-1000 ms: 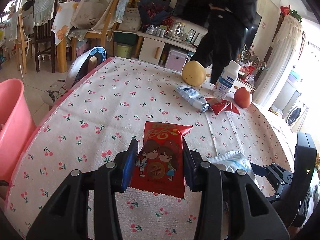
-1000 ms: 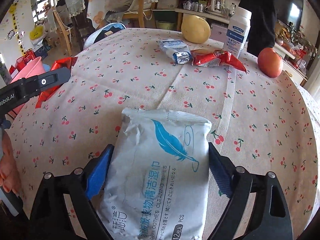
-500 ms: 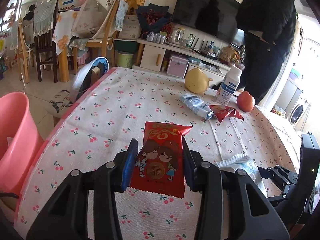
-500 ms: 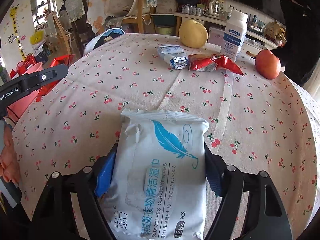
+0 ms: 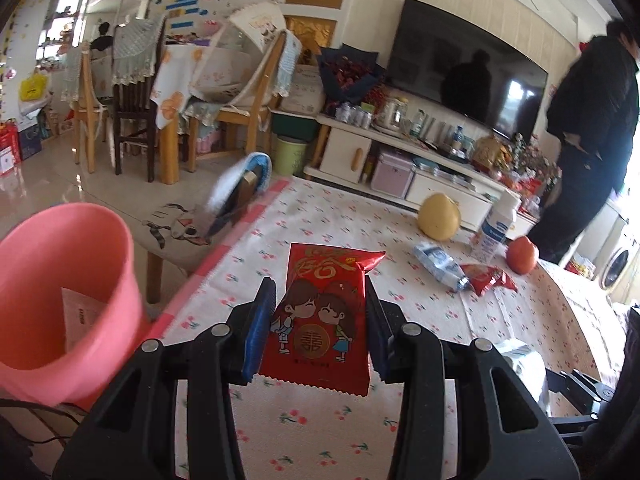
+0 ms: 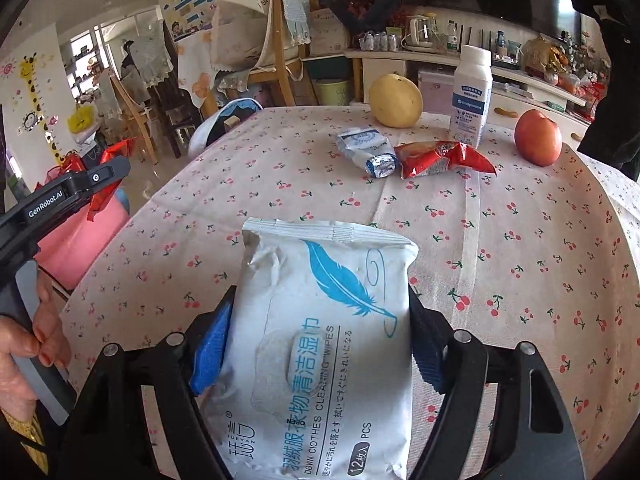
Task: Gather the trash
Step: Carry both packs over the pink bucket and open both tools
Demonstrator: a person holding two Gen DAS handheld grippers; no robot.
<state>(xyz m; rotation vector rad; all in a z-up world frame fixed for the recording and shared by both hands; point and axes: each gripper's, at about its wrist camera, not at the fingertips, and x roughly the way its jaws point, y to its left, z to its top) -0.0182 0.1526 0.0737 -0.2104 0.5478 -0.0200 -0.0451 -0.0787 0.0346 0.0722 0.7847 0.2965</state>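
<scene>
The left gripper (image 5: 320, 320) is clamped on a red snack packet (image 5: 320, 316), w/ both blue pads pressing on its sides, and holds it above the surface (image 5: 400, 432), near the edge where a pink bin (image 5: 60, 280) stands on the floor. A white paper lies inside the bin.

The right gripper (image 6: 320, 344) is closed on a white wipes pack (image 6: 316, 352) w/ a blue feather print; the pads touch both sides of the pack, which is lifted a bit over the cherry-pattern cloth.

Farther on the surface lie a small blue-white wrapper (image 6: 366, 150) and a red wrapper (image 6: 440, 156), just beside each other. Behind them stand a yellow pomelo (image 6: 395, 100), a white bottle (image 6: 471, 92) and a red apple (image 6: 538, 138). A person in dark clothes (image 5: 588, 140) stands at the far side.
</scene>
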